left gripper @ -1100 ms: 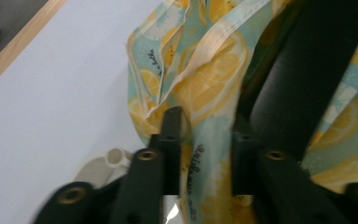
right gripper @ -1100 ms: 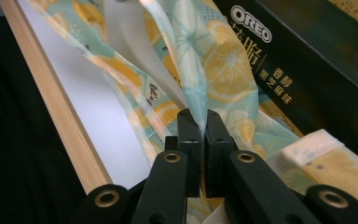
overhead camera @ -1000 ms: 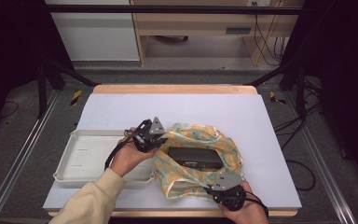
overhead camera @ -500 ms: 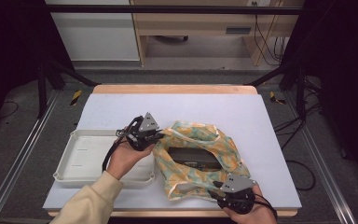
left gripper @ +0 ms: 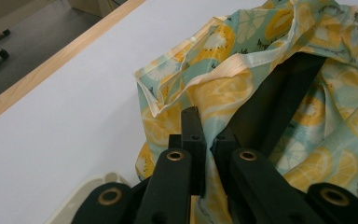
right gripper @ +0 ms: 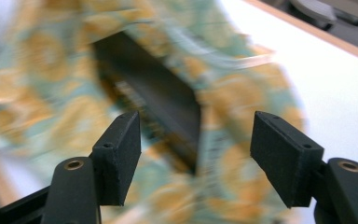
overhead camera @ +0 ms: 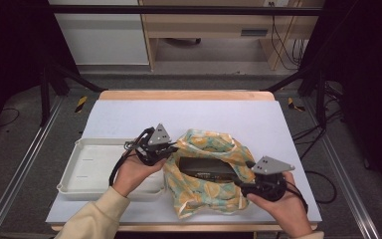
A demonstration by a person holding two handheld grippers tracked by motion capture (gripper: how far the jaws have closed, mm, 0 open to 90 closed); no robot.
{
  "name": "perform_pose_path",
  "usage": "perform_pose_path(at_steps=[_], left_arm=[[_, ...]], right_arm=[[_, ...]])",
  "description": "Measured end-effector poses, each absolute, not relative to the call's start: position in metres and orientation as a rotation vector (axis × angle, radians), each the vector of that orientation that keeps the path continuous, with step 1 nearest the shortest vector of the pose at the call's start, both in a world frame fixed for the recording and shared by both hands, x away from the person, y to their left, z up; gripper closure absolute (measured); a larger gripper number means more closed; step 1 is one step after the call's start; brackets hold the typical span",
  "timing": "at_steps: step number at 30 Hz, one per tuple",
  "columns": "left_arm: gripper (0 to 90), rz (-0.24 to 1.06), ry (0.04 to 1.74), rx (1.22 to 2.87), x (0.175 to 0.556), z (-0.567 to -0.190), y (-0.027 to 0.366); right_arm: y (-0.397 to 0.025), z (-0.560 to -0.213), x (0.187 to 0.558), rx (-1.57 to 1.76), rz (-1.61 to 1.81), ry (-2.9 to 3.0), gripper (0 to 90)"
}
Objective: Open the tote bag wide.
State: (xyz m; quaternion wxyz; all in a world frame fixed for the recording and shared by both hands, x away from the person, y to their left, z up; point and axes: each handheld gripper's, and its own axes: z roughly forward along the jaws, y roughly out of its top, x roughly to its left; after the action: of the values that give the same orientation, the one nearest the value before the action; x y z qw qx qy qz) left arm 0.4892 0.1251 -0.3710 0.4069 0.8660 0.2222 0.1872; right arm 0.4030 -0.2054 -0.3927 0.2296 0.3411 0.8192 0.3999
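Observation:
A cloth bag (overhead camera: pixel 204 172) printed with orange and kiwi slices lies on the white table (overhead camera: pixel 204 114) with its mouth spread. A flat black box (overhead camera: pixel 206 168) rests inside it. My left gripper (overhead camera: pixel 165 151) is shut on the bag's left rim; in the left gripper view the jaws pinch the fabric (left gripper: pixel 206 140) beside the black box (left gripper: pixel 279 98). My right gripper (overhead camera: pixel 246 185) sits at the bag's right front corner. In the right gripper view, which is blurred, its jaws stand wide open (right gripper: pixel 196 142) facing the bag (right gripper: pixel 65 70) and the box (right gripper: pixel 163 107).
A white plastic tray (overhead camera: pixel 92 167) sits left of the bag under my left forearm. The table's wooden edge (overhead camera: pixel 184 94) runs along the far side. Beyond it stand dark frame legs and cables on the floor.
My right gripper moved from the bag's front edge out to the right and now stands open. The bag's mouth has spread wider. The left gripper kept its hold.

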Motion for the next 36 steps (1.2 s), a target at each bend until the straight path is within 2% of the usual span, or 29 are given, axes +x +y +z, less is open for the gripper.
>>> perform_pose_path(at_steps=[5,9,11,13,14,15,18,21,26,28,36], left_arm=[[88.4,0.473,0.553,2.176,0.487,-0.369,0.126],[88.7,0.473,0.558,2.167,0.488,-0.368,0.127],[88.7,0.470,0.561,2.161,0.488,-0.367,0.128],[88.6,0.469,0.558,2.157,0.487,-0.366,0.128],[88.6,0.469,0.552,2.160,0.486,-0.365,0.128],[88.6,0.469,0.552,2.160,0.486,-0.365,0.128],[88.5,0.466,0.531,2.181,0.483,-0.365,0.124],[88.3,0.474,0.520,2.196,0.483,-0.368,0.120],[88.2,0.493,0.527,2.226,0.490,-0.374,0.114],[88.3,0.526,0.540,2.249,0.499,-0.378,0.109],[88.8,0.516,0.583,2.307,0.522,-0.396,0.096]], right_arm=[[-0.218,-0.394,0.429,1.005,1.041,2.213,33.7],[-0.225,-0.407,0.454,1.082,0.986,2.237,31.8],[-0.224,-0.413,0.460,1.094,0.961,2.257,34.6],[-0.223,-0.416,0.464,1.111,0.938,2.271,40.7],[-0.223,-0.418,0.466,1.118,0.918,2.276,46.5],[-0.223,-0.418,0.467,1.114,0.903,2.281,56.0],[-0.223,-0.417,0.471,1.111,0.901,2.281,76.8],[-0.225,-0.412,0.474,1.109,0.902,2.230,85.6],[-0.229,-0.409,0.477,1.120,0.900,2.169,88.2],[-0.230,-0.413,0.480,1.135,0.876,2.175,88.2],[-0.235,-0.438,0.491,1.189,0.834,2.211,88.0]])
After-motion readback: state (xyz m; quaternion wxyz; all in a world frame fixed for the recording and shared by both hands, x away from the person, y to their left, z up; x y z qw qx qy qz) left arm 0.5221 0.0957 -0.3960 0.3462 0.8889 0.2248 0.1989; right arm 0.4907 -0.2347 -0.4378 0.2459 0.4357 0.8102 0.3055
